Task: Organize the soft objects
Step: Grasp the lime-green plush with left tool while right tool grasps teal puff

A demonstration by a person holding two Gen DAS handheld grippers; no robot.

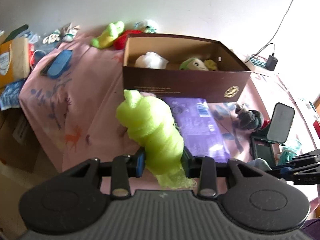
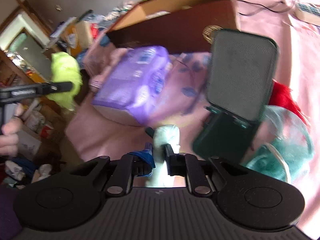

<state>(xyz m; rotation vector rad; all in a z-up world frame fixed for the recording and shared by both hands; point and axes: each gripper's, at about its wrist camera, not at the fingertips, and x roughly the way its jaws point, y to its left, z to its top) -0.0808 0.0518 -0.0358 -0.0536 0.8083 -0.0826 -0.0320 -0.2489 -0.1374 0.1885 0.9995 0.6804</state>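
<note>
In the left wrist view my left gripper (image 1: pixel 163 160) is shut on a lime-green mesh puff (image 1: pixel 154 128), held up above the pink bed sheet (image 1: pixel 84 104). Just beyond it stands an open brown cardboard box (image 1: pixel 186 84) holding a white plush (image 1: pixel 152 60) and a green plush (image 1: pixel 193 65). In the right wrist view my right gripper (image 2: pixel 160 154) is shut on a pale whitish soft roll (image 2: pixel 167 136) that sticks up between the fingers. The left gripper (image 2: pixel 66 86) with the green puff (image 2: pixel 64 72) shows there at the left, with a hand (image 2: pixel 9 134) on its grip.
A purple plastic pack (image 1: pixel 200 124) lies in front of the box. A black phone stand (image 2: pixel 240 76), a teal mesh puff (image 2: pixel 290 150) and something red (image 2: pixel 284 94) sit at the right. A dark plush (image 1: pixel 248 118), a green frog plush (image 1: pixel 108 36) and a blue case (image 1: pixel 60 64) lie on the sheet.
</note>
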